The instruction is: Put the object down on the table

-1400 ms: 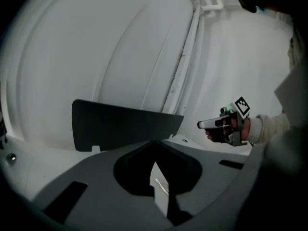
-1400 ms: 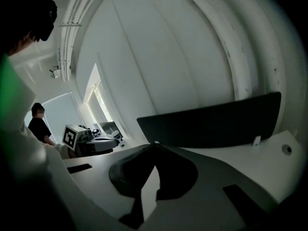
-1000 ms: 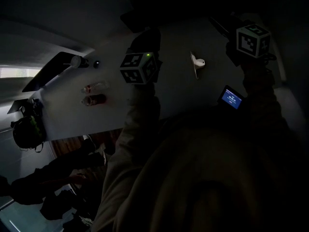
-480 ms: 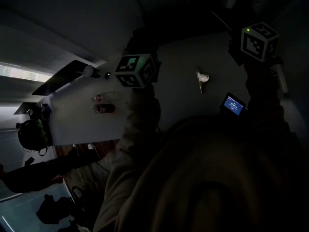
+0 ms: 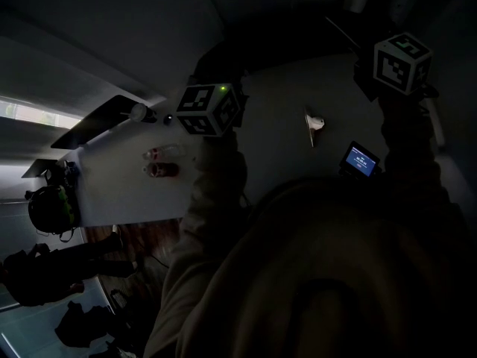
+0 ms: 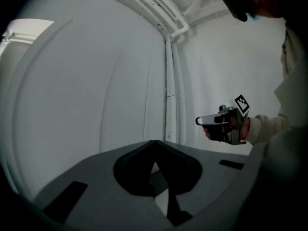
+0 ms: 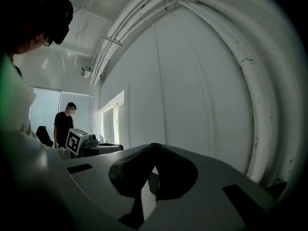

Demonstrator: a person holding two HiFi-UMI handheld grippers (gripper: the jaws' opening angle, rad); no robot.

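- Nearest the lens, a person's soft, pale sleeve (image 5: 212, 200) reaches out over the table (image 5: 268, 136), a flat white slab with straight edges.
- The left gripper (image 6: 155, 150) is matte grey plastic, dark on its inner faces. It is closed on nothing: its jaws meet in a point with only wall behind them, and it is held level high over the table.
- The right gripper (image 7: 153, 150), of the same make, is also closed and empty, level and high over the table.
- Neither tool carries anything, so the object appears to be already set down. The placing looks done, with nothing visibly left to do. Which piece on the table is the object cannot be told in this dim light.
- Near the table's middle lies a small white piece (image 5: 316, 121), rounded and smooth.
- Toward the table's left end, a pale bottle (image 5: 165, 153) and a red bottle (image 5: 160, 170) lie side by side, both small and glossy.
- Off the table's left end sits a dark, rounded headset (image 5: 49, 207).
- Beyond the table stand a smooth white wall (image 6: 96, 81) and painted pipes (image 7: 250, 81).
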